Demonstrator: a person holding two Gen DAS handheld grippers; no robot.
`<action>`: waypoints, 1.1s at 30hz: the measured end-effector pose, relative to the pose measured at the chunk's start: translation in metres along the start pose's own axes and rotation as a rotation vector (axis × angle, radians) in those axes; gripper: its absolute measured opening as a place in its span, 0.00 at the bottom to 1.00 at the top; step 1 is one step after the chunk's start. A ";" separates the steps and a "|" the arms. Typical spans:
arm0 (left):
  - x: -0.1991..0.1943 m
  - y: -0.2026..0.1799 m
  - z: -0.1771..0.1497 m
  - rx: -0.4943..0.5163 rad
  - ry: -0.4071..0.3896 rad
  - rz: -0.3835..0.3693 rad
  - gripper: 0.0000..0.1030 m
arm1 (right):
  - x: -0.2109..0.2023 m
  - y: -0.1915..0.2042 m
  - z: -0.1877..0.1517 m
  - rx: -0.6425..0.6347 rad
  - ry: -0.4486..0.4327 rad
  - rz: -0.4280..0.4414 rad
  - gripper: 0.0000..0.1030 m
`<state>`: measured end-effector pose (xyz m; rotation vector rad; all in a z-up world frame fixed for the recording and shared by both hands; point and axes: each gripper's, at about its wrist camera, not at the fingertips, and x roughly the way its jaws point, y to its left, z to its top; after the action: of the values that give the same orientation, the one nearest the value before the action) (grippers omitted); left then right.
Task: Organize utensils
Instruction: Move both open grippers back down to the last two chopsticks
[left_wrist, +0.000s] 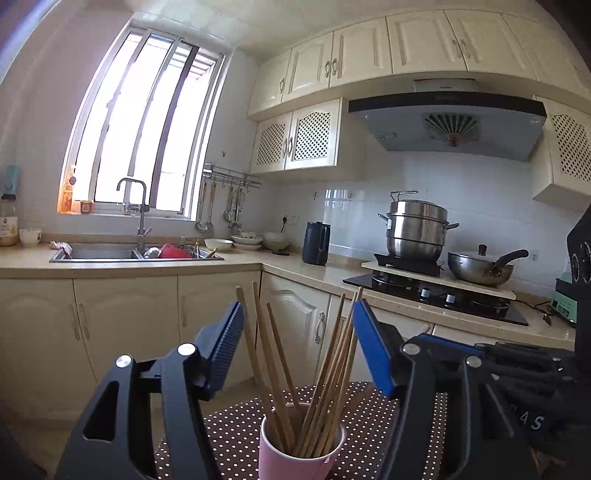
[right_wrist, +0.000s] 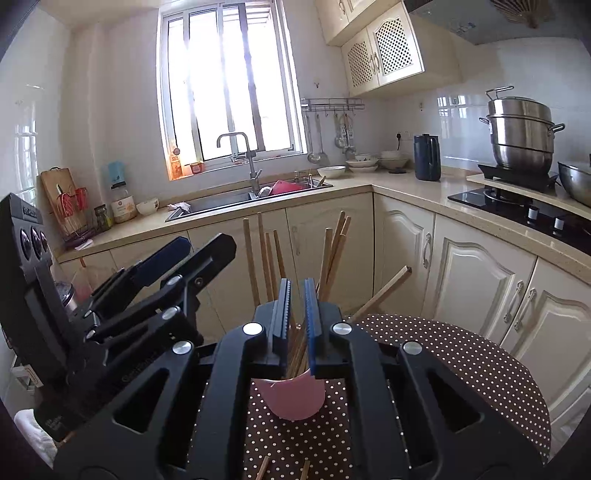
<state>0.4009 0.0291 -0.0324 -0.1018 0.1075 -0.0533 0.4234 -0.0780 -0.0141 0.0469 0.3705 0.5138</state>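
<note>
Pink cup (left_wrist: 301, 452) of chopsticks (left_wrist: 325, 376) between the wide-apart left tool (left_wrist: 297, 317) fingers.

A pink cup (left_wrist: 295, 456) is standing upright on a brown, white-dotted tablecloth (right_wrist: 461, 354), holding a fanned bundle of wooden chopsticks (left_wrist: 325, 369). 1 chopstick (right_wrist: 384, 293) is lying tilted beside it, and 2 more tips (right_wrist: 284, 469) are showing nearer the camera.
</note>
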 end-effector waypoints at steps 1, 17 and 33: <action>-0.004 -0.001 0.002 0.005 -0.001 0.002 0.63 | -0.003 0.000 0.000 -0.002 -0.002 -0.004 0.08; -0.075 -0.014 0.019 0.037 0.004 -0.006 0.74 | -0.072 0.008 -0.012 0.002 -0.026 -0.038 0.47; -0.108 -0.027 -0.011 0.083 0.186 -0.008 0.79 | -0.112 0.011 -0.053 -0.007 0.050 -0.064 0.50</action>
<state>0.2912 0.0077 -0.0290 -0.0144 0.2904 -0.0746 0.3088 -0.1254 -0.0244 0.0157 0.4176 0.4537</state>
